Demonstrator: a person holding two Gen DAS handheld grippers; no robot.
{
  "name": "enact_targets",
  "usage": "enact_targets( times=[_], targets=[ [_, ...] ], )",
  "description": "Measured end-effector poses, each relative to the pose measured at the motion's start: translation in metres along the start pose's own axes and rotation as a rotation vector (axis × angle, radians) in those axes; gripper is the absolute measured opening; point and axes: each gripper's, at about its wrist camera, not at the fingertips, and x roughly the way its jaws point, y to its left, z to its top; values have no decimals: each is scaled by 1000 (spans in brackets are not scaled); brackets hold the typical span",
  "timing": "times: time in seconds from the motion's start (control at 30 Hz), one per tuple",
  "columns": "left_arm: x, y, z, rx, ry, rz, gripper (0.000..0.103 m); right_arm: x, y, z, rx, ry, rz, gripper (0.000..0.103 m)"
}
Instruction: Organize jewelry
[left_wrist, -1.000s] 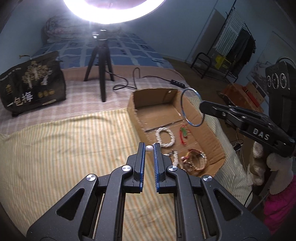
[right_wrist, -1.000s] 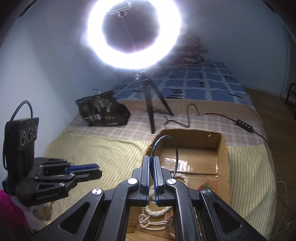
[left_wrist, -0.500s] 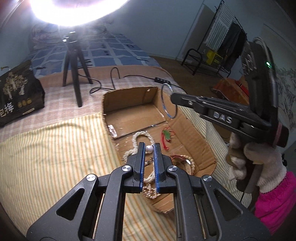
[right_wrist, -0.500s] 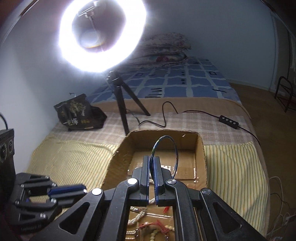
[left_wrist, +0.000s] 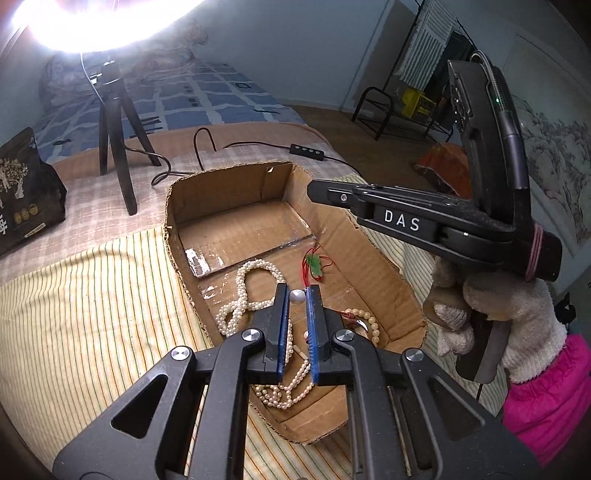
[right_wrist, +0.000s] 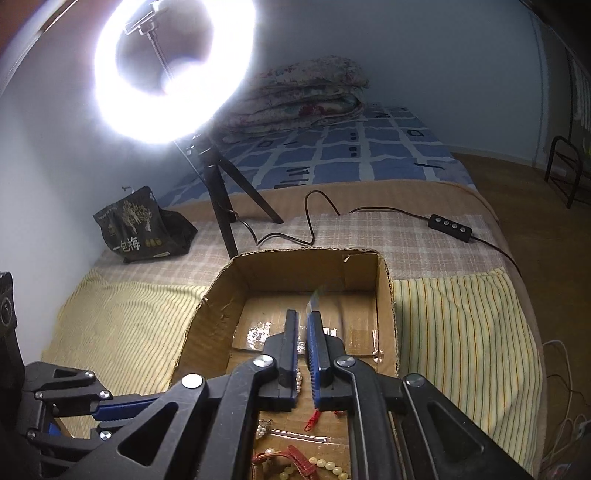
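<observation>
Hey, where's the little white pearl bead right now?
In the left wrist view, the small white pearl bead sits pinched in the left gripper, above the open cardboard box.

A home bedroom. A bed with a blue-and-white checked cover (right_wrist: 354, 155) holds folded floral quilts (right_wrist: 306, 92). A black metal clothes rack (left_wrist: 436, 74) stands by the wall.

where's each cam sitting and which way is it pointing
Left wrist: rides the left gripper, which pinches a pearl bead, looking down into the cardboard box; the gloved right hand and its gripper cross at right.
Right wrist: rides the right gripper, facing over the box toward the ring light; the left gripper sits lower left.
Both share the box, pearl necklace, tripod and black bag.
</observation>
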Motion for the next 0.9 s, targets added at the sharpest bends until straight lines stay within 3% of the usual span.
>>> enact_targets(
  times=[0.03,0.1,0.13,0.17,0.23,0.3,0.4,0.73,0.9],
  targets=[
    [0,0,0,1,-2,2,7,-1,0,0,3,-3,-1,25],
    [0,0,-1,0,8,5,8,-3,0,0,5,-11,-6,29],
    [1,0,-1,0,12,7,16,-4,1,0,3,-13,-11,29],
    [0,0,-2,1,9,7,32,-4,2,0,2,-13,-14,33],
    [-1,0,-2,5,-3,15,46,-4,3,1,2,-11,-29,52],
    [-4,-1,-2,20,-17,23,46,-6,5,0,0,-29,-59,77],
    [-7,-3,-3,39,-25,35,46,-7,7,1,-3,-42,-85,86],
    [-18,-4,-6,56,-36,55,52,-16,15,5,-20,-63,-179,101],
    [-28,-4,-10,61,-48,64,54,-27,23,8,-32,-80,-216,103]
  ],
)
